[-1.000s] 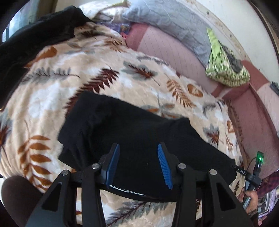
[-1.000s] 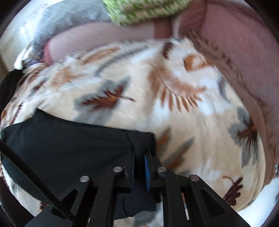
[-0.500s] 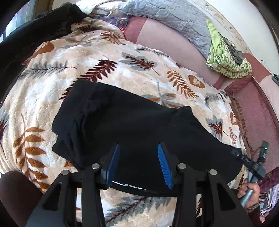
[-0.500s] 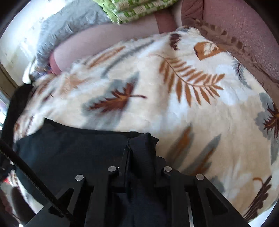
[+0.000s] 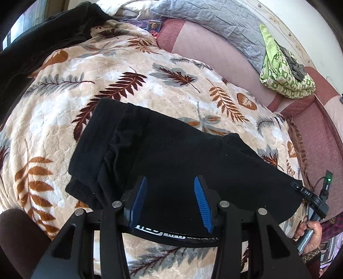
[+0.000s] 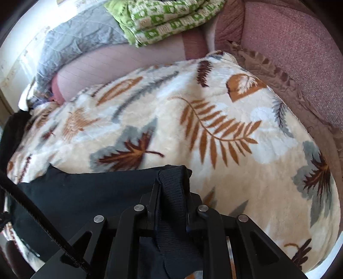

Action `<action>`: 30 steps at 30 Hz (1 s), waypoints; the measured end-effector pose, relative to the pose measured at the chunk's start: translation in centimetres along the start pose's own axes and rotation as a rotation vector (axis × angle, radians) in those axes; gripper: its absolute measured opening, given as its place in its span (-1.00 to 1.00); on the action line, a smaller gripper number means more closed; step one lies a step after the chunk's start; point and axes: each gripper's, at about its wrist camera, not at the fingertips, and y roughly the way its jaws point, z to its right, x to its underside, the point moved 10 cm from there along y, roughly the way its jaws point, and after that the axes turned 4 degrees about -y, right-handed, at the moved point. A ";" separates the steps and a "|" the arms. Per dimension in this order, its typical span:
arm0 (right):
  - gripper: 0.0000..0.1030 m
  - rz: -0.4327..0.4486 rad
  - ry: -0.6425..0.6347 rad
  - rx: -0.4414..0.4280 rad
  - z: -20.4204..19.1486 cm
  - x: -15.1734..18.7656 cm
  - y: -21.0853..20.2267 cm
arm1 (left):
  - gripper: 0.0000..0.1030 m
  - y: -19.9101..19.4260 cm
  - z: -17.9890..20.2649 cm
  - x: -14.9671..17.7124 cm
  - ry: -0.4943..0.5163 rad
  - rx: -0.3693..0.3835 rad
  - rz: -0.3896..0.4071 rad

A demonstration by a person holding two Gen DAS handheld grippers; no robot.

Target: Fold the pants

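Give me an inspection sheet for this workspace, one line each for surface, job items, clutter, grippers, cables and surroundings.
Surface: leaf-print blanket spread over a pink sofa.
Job's things: black pants lying partly folded on the blanket.
Clutter: green patterned cloth, grey quilt, dark garment at the far left.
Grippers: left gripper open above the pants; right gripper shut on a ribbed edge of the pants.
Cables: thin cable by the right device's green light.
Surroundings: pale wall behind the sofa.
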 end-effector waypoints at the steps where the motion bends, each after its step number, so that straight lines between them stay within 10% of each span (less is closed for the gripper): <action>1: -0.69 -0.015 0.007 0.004 0.3 0.5 0.6 | -0.13 0.2 0.2 0.1 0.006 0.003 -0.004; 4: -0.58 -0.083 0.009 0.006 0.7 2.3 2.4 | -0.13 0.5 0.8 0.3 0.028 0.013 -0.015; 7: 0.03 -0.086 0.062 -0.011 2.0 2.3 1.5 | 0.20 0.7 1.7 -0.1 0.072 0.030 0.002; 12: 0.22 0.086 0.224 0.060 5.0 0.4 -5.8 | 0.24 3.9 1.8 1.0 0.123 -0.009 -0.062; 19: 0.22 -0.008 0.100 -0.444 -11.0 -0.9 -3.4 | 0.24 3.4 1.5 2.8 0.217 -0.061 0.015; 25: 0.22 -0.112 -0.058 -0.485 -20.0 -2.4 1.7 | 0.24 0.2 4.2 1.9 0.241 0.031 0.083; 30: 0.22 -0.182 -0.218 -0.461 -24.8 -2.7 4.7 | 0.24 3.6 6.5 4.5 0.290 0.088 -0.017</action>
